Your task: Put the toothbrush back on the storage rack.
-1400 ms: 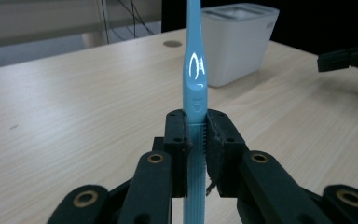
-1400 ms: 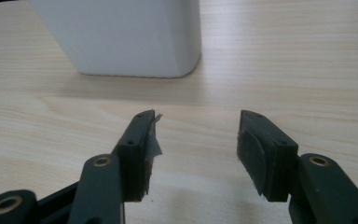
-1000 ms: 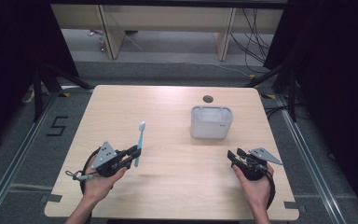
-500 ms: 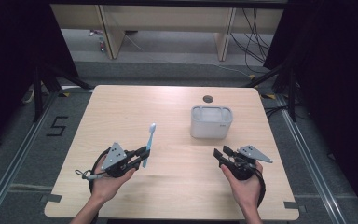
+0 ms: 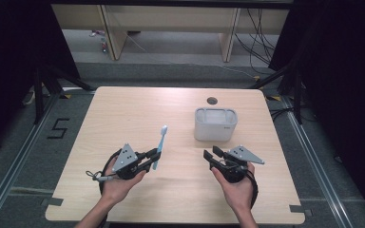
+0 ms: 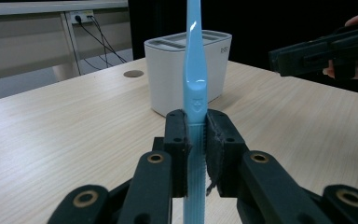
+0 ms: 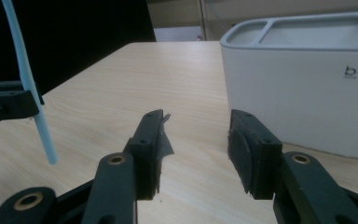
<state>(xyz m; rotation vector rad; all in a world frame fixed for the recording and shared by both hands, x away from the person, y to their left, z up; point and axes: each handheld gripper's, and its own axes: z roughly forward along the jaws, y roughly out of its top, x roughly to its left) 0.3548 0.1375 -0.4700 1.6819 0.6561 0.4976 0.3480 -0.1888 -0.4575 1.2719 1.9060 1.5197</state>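
Note:
A light blue toothbrush [image 5: 160, 146] stands up from my left gripper [image 5: 151, 159], which is shut on its handle [image 6: 196, 140] above the table's front left. Its head points away from me. A white holder [image 5: 215, 124] with open compartments on top stands at the back right of the wooden table [image 5: 123, 109]. My right gripper [image 5: 213, 157] hovers open with nothing between its fingers [image 7: 151, 149], just in front of the holder [image 7: 307, 79]. The toothbrush [image 7: 28, 88] and left gripper appear at the left of the right gripper view.
A round cable hole [image 5: 212, 100] sits in the table behind the holder. The floor around has metal rails, and a "5" mark [image 5: 58, 128] lies left of the table. Shelving and cables stand behind.
Both grippers have moved inward towards the table's middle. The left one has carried the toothbrush to the right; the right one has shifted left, in front of the holder.

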